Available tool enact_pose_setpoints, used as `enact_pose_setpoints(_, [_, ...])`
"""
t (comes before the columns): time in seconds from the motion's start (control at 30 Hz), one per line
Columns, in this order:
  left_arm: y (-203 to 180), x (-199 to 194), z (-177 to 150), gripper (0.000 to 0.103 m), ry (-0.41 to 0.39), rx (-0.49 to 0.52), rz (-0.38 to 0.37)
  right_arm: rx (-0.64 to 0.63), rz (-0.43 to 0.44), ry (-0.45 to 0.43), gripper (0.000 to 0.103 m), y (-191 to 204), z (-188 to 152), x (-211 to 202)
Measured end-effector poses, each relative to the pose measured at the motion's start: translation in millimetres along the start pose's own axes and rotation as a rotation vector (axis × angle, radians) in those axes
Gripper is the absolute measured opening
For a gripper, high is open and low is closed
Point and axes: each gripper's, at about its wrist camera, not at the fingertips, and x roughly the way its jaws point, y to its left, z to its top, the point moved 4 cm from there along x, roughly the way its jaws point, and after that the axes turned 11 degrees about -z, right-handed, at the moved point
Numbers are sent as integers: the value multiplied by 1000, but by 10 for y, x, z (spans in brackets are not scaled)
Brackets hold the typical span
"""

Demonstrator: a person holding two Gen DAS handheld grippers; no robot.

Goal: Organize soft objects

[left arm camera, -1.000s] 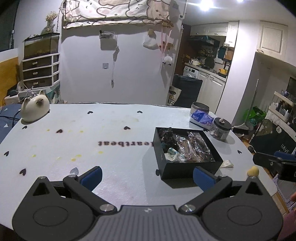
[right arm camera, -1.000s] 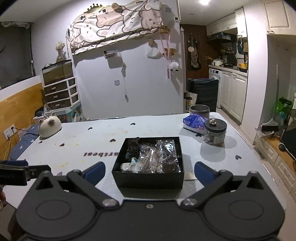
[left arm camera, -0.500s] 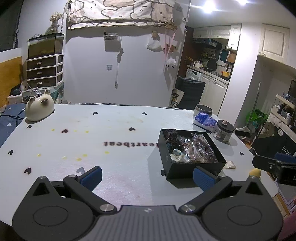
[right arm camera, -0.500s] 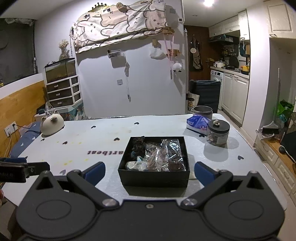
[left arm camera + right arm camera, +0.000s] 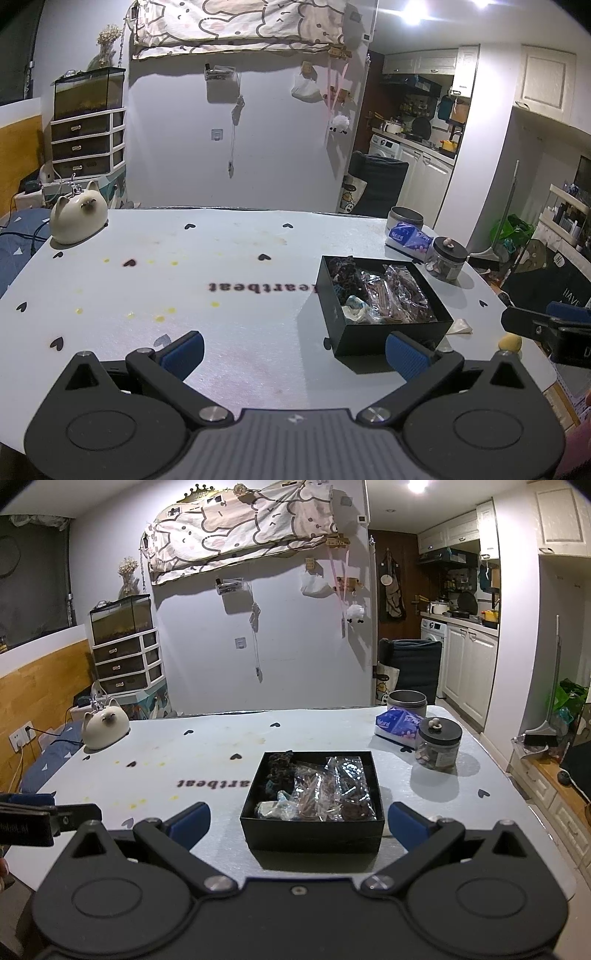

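— Where's the stuff to sort?

— In the black box [image 5: 312,829] on the right half of the worktop [image 5: 207,760]. It's open on top and filled with clear crinkly bags [image 5: 328,788] of brownish pieces, plus a dark fuzzy bundle [image 5: 279,766] in its far left corner.

— And the tools?

— The right tool [image 5: 299,818] hangs just in front of the box, blue pads spread wide with nothing between them; the box sits framed in the gap. The left tool [image 5: 293,349] is over bare worktop to the box's left, also spread and holding nothing.

— Anything around the box?

— Behind it to the right, a glass jar with a black lid [image 5: 439,746], a blue tissue pack [image 5: 397,725] touching it, and a round tin [image 5: 406,701] beyond. A cream cat-shaped figure [image 5: 105,729] stands at the far left corner. A small yellow lump [image 5: 509,341] lies near the right edge, in the left wrist view.
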Motion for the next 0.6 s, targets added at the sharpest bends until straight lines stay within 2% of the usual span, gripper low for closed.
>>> enact_pose_setpoints(0.6, [6, -7, 22, 103, -1, 3, -3, 0, 5, 1, 103, 94, 17, -15])
